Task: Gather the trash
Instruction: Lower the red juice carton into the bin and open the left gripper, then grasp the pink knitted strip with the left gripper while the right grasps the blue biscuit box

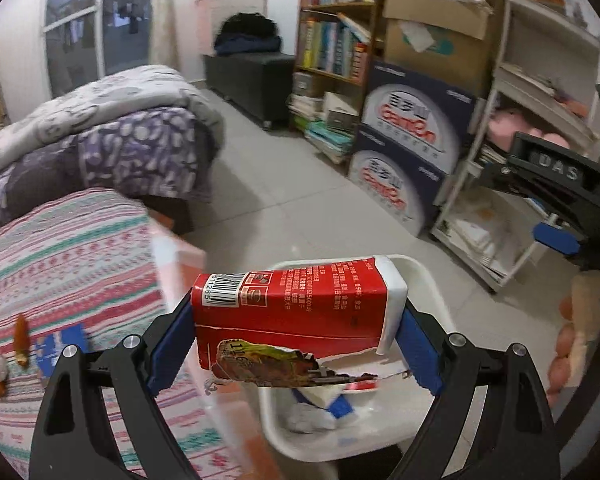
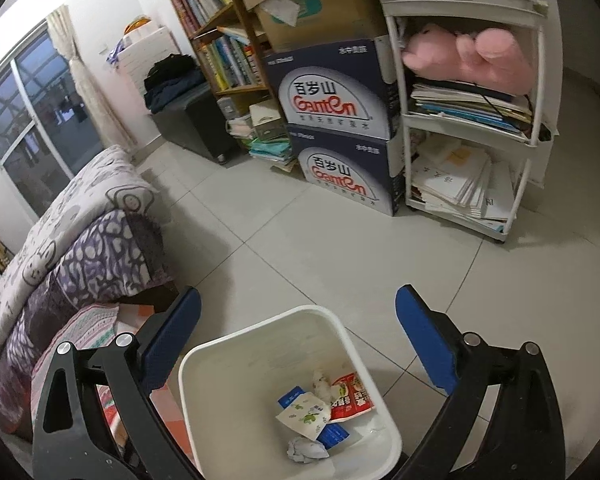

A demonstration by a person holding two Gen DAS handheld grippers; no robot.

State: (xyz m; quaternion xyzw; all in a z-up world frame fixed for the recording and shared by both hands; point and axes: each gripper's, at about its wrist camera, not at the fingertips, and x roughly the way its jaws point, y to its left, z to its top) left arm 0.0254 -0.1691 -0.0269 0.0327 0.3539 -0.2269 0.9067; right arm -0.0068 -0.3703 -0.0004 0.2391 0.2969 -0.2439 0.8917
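Observation:
My left gripper (image 1: 295, 340) is shut on a torn red and white carton (image 1: 291, 312) and holds it over the white trash bin (image 1: 424, 276). The bin stands on the tiled floor beside the bed and holds several scraps: a red snack packet (image 2: 350, 398), a white wrapper with green print (image 2: 304, 416), a blue packet (image 2: 334, 434) and crumpled tissue (image 2: 306, 450). My right gripper (image 2: 297, 344) is open and empty, above the bin (image 2: 219, 360). It also shows at the right edge of the left wrist view (image 1: 556, 200).
A striped cloth (image 1: 59, 260) at the left carries small scraps (image 1: 19, 340) and a blue card (image 1: 61, 346). A bed with purple bedding (image 2: 79, 248) is at the left. Stacked Ganten boxes (image 2: 340, 128), a bookshelf (image 2: 223, 52) and a white shelf cart (image 2: 468, 120) line the far wall.

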